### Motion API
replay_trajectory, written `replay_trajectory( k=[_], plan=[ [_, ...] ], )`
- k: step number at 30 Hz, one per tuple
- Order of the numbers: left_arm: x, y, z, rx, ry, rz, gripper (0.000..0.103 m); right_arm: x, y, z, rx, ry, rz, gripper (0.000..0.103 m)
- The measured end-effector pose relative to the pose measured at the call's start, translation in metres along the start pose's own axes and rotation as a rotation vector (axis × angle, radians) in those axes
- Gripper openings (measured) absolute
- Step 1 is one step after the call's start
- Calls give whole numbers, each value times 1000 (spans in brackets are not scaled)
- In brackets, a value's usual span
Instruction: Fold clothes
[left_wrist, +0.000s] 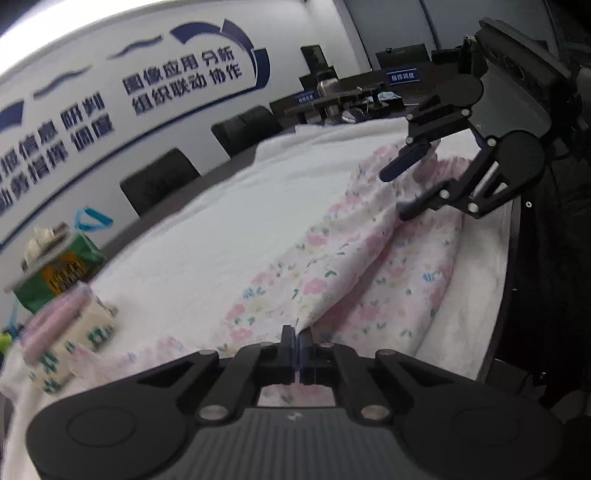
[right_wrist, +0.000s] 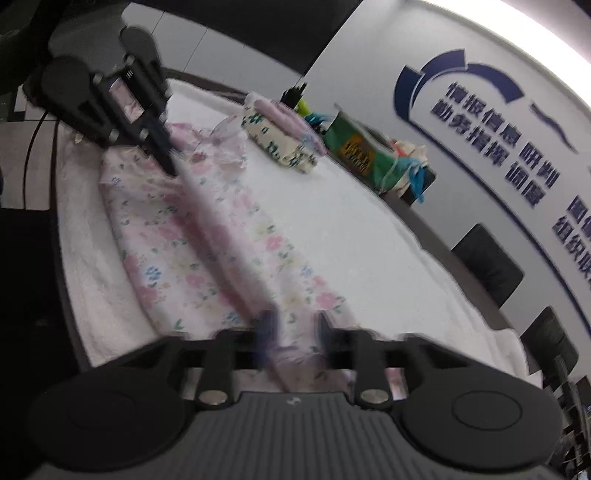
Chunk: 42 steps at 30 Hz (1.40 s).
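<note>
A pink floral garment (left_wrist: 332, 273) lies lengthwise on a white towel (left_wrist: 207, 236) that covers the table. A raised ridge of it runs between the two grippers. In the left wrist view my left gripper (left_wrist: 297, 345) is shut on the near edge of the garment. At the garment's far end my right gripper (left_wrist: 400, 188) has its jaws apart, with cloth between them. In the right wrist view the right gripper (right_wrist: 295, 328) stands open astride a fold of the garment (right_wrist: 207, 236), blurred. The left gripper (right_wrist: 168, 162) is shut at the far end.
A folded floral cloth stack (left_wrist: 70, 332) and a green tissue pack (left_wrist: 55, 266) sit at the towel's side; in the right wrist view they are the stack (right_wrist: 284, 144) and the pack (right_wrist: 362, 151). Black chairs (left_wrist: 159, 181) line the wall. The table's dark edge (left_wrist: 508, 295) runs close beside the garment.
</note>
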<state>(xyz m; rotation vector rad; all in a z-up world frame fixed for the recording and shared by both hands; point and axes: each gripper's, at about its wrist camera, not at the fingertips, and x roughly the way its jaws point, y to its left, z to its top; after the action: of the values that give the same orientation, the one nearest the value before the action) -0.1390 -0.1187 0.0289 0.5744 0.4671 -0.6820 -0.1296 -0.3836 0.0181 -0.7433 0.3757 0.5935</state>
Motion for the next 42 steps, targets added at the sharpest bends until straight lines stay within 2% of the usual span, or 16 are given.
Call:
replay_trajectory(
  k=[1,2,7,11,13,15,16,18,19,22,25,29,32,34,37,42],
  plan=[
    [2,0,-2,-8,6,-5,1,4,0,-1,3,10,12,27],
    [3,-1,-4,-12,7,-9,1,9,0,-1,-1,36,23,7],
    [8,1,-11,-44,16,-25,1,11,-6,-6,45,61,57,2],
    [9,2,-16,-61,6,-27,1,6,-7,-11,58,97,49,5],
    [3,7,-17,-89,4,-49,9,6,-3,-12,35,127,49,7],
    [-14,17,-18,-117,-41,-92,14,-7,-12,-7,88,78,64,8],
    [-24,24,-19,-134,-76,-112,22,-14,-18,-4,117,50,72,9],
    [-41,45,-13,-228,-156,-102,32,-33,-30,3,222,-77,61,19],
    [-49,55,-9,-279,-195,-94,35,-36,-33,9,286,-130,46,30],
    [-54,83,3,-447,-260,-62,36,-21,-32,32,475,-212,53,33],
    [-36,96,5,-591,-241,-2,36,16,-3,56,471,-160,27,32],
    [-2,103,-2,-744,-173,100,36,56,25,62,476,-38,-1,32],
    [19,96,-22,-766,-82,65,36,68,42,50,443,44,15,32],
    [28,84,-28,-734,-43,61,36,61,40,44,462,45,16,34],
    [31,71,-28,-664,-10,107,36,47,33,37,509,25,6,35],
    [26,68,-6,-667,-78,104,36,49,10,44,601,-38,-89,35]
  ],
)
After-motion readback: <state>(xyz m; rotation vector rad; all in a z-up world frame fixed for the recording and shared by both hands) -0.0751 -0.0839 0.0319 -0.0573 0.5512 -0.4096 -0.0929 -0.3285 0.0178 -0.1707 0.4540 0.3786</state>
